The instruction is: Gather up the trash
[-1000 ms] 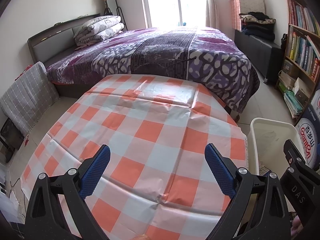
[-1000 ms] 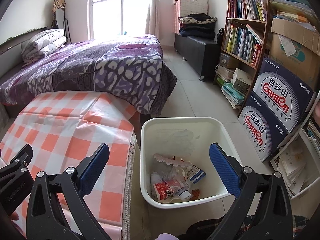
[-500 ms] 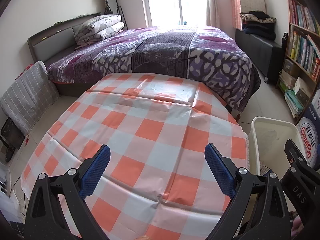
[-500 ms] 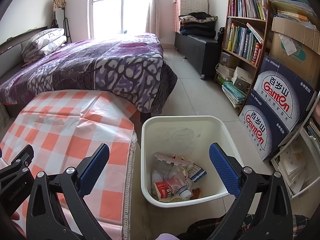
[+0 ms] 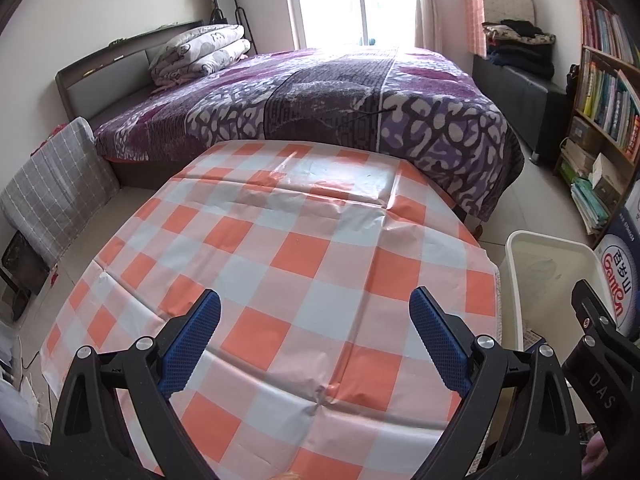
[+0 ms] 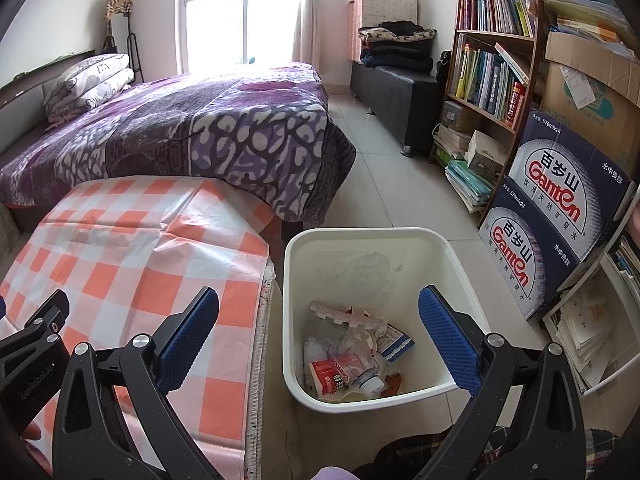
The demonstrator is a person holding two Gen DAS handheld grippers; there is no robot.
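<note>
A white trash bin stands on the floor right of the table and holds several pieces of trash: wrappers, a plastic bottle, a small box. Its rim also shows in the left wrist view. My right gripper is open and empty, above the bin's near side. My left gripper is open and empty above the table with the orange and white checked cloth. I see no trash on the cloth.
A bed with a purple cover stands behind the table. A bookshelf and stacked water cartons line the right wall. A grey checked cushion leans at the left. Tiled floor runs between bed and shelf.
Both grippers have barely shifted; the views have crept slightly. Both stay open and empty.
</note>
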